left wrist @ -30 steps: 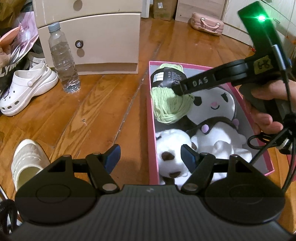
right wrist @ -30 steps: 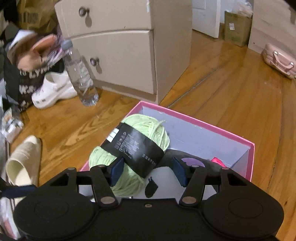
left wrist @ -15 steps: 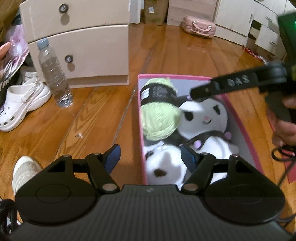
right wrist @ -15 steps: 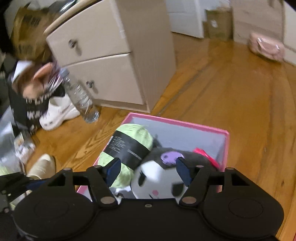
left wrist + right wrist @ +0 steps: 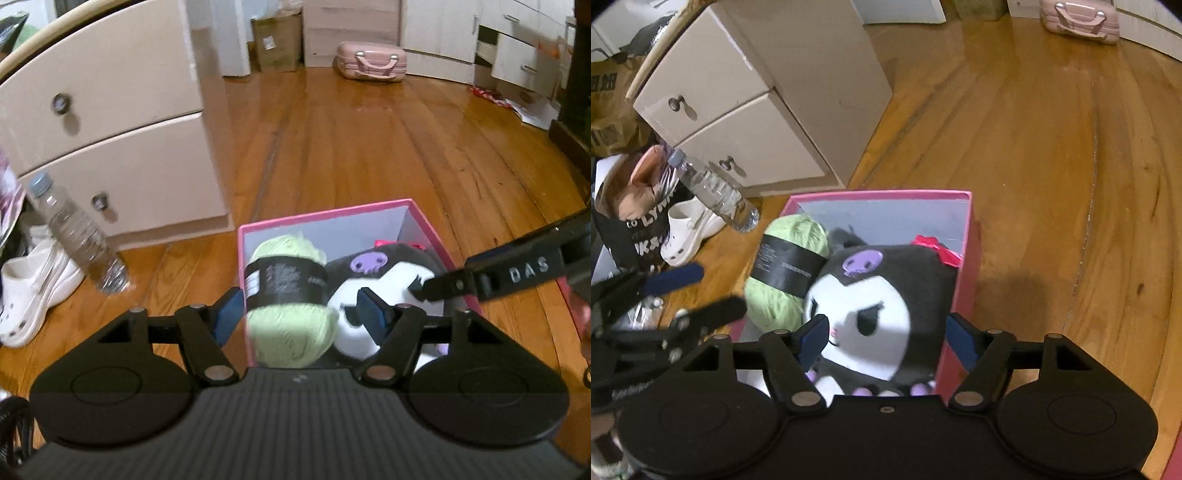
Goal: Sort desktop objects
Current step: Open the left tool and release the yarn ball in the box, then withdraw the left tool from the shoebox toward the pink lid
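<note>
Yarn (image 5: 291, 291) lay dead ahead btwn wide-open left gripper (image 5: 299, 319), long axis fwd; right gripper (image 5: 886, 338), also wide, empty, faced plush (image 5: 882, 295).

Home bedroom: wooden floor (image 5: 369, 147), drawer cabinet (image 5: 110, 147), clog (image 5: 33, 291), pink suitcase (image 5: 371, 65).

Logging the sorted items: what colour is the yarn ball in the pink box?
Light green yarn ball with a black paper band, clearest in the left wrist view.

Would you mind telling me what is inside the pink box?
The pink box holds a green yarn ball with a black label beside a black-and-white plush doll. Anything underneath them is covered.
</note>
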Demonstrator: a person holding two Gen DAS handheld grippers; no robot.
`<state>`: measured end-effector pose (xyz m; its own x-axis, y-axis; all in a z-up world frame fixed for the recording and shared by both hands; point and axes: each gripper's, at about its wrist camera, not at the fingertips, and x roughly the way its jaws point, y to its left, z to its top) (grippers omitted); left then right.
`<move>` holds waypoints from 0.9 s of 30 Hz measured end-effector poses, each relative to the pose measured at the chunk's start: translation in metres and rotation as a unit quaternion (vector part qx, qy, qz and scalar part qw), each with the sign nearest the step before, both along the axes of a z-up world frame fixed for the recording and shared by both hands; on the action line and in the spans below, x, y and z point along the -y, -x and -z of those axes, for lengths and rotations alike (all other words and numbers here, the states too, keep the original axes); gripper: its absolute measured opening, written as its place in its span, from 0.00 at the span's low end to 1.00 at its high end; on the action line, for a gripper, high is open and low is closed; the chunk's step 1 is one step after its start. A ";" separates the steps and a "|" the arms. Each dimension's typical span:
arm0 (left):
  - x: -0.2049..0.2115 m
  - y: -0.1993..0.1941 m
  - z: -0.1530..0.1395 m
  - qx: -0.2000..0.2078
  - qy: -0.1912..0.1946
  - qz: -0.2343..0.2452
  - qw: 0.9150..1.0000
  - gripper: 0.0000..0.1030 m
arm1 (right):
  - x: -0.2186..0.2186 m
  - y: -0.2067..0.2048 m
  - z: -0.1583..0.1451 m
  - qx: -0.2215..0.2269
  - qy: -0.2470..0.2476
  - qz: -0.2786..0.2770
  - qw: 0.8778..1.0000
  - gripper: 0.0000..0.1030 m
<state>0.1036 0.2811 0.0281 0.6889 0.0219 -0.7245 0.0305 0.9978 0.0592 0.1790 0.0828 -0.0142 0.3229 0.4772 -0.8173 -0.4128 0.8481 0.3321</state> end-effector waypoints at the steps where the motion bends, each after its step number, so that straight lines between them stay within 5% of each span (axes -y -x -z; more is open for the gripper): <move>1: 0.003 -0.004 0.003 -0.002 0.002 0.006 1.000 0.55 | 0.002 0.000 0.000 0.002 0.003 -0.003 1.000 0.73; 9: 0.014 -0.032 0.030 -0.036 0.036 0.011 0.999 0.52 | 0.022 0.003 -0.001 0.012 0.002 -0.017 1.000 0.73; 16: 0.019 -0.043 0.040 -0.055 0.029 0.004 0.998 0.52 | 0.033 0.005 0.005 0.005 -0.016 -0.020 1.000 0.73; 23: 0.016 -0.045 0.040 -0.072 0.037 -0.006 0.997 0.53 | 0.041 0.007 0.020 -0.031 -0.059 -0.014 0.998 0.73; 27: 0.019 -0.031 0.017 -0.066 0.054 -0.037 0.996 0.56 | 0.049 0.016 0.013 -0.036 -0.072 -0.022 0.997 0.73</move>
<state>0.1348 0.2625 0.0114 0.5864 -0.0141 -0.8099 -0.0421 0.9980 -0.0479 0.1634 0.0341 -0.0273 0.2420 0.6033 -0.7599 -0.4201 0.7711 0.4784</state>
